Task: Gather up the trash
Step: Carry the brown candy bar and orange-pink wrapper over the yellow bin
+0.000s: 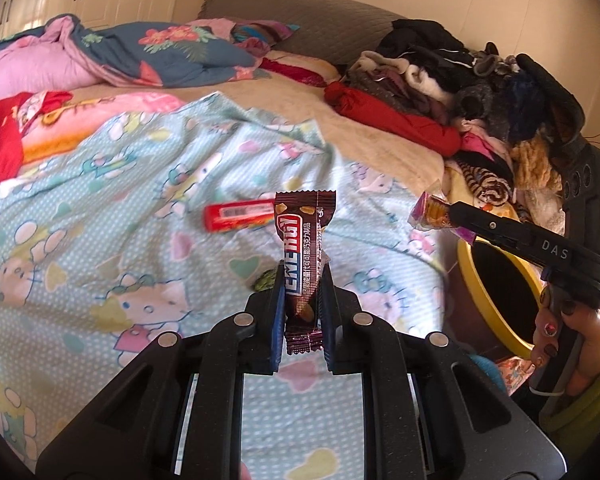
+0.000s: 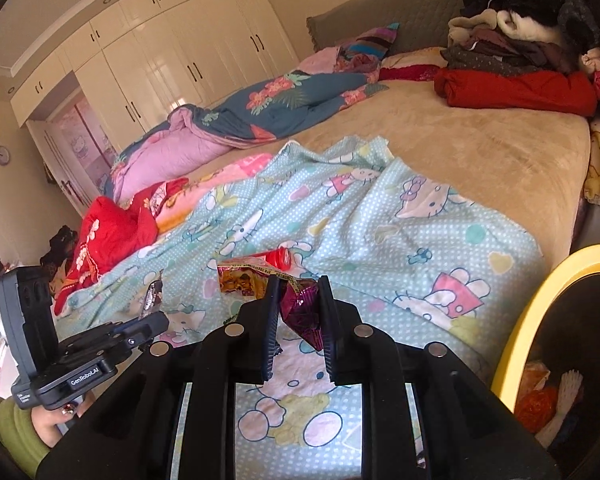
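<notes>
Looking along the left hand-held gripper point(image 1: 303, 280), its two fingers are pinching a brown chocolate-bar wrapper point(image 1: 305, 248) that stands upright between them, lifted above the Hello Kitty sheet point(image 1: 120, 208). Behind it a red tube point(image 1: 240, 216) lies flat on that sheet. Off to the right, the right hand-held gripper point(image 1: 446, 212) pinches a purple snack wrapper point(image 1: 428, 210) by one end, just beside the yellow-rimmed bin point(image 1: 496, 300) at the bed's edge. A heap of clothes point(image 1: 460, 96) is piled on the far right of the bed.

From the right wrist view, the right hand-held gripper point(image 2: 300, 284) has its fingers pressed onto the crumpled purple snack wrapper point(image 2: 300, 308) (its orange-printed end sticks out to the left). The red tube point(image 2: 278, 258) rests on the sheet point(image 2: 420, 232) just beyond. The bin's yellow rim point(image 2: 520, 340) curves up at the right, with some trash point(image 2: 540, 404) visible inside. At lower left, the left hand-held gripper point(image 2: 150, 312) holds its brown wrapper point(image 2: 152, 292).
</notes>
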Motion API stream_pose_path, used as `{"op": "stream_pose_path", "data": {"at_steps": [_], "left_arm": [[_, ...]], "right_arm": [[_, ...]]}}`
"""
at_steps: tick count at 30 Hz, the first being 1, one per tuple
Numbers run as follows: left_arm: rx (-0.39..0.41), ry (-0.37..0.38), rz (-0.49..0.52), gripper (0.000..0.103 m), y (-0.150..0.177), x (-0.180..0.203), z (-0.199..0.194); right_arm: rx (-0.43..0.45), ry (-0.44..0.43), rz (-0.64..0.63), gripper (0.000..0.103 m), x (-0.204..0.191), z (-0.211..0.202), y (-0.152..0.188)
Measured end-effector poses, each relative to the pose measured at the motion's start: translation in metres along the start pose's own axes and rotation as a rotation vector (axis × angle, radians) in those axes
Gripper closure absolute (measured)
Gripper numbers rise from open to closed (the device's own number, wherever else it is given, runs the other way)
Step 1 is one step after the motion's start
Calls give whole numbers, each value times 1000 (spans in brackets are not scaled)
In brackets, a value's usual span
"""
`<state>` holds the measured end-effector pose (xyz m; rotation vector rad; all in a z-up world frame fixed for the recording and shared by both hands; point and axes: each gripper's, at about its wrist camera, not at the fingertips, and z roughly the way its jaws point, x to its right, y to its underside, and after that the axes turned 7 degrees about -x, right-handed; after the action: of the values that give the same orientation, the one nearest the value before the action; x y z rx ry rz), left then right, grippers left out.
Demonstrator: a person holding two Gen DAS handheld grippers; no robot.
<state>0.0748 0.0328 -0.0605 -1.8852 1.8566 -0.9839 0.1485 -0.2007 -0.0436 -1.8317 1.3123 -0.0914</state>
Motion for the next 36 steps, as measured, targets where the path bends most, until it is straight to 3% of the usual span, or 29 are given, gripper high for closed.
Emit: {"op": "stream_pose_path", "data": {"at_steps": [36], "left_arm": [[18, 194, 161, 93, -20, 127, 10]], "right_arm": [[198, 201, 212, 84, 101, -142, 28]]}}
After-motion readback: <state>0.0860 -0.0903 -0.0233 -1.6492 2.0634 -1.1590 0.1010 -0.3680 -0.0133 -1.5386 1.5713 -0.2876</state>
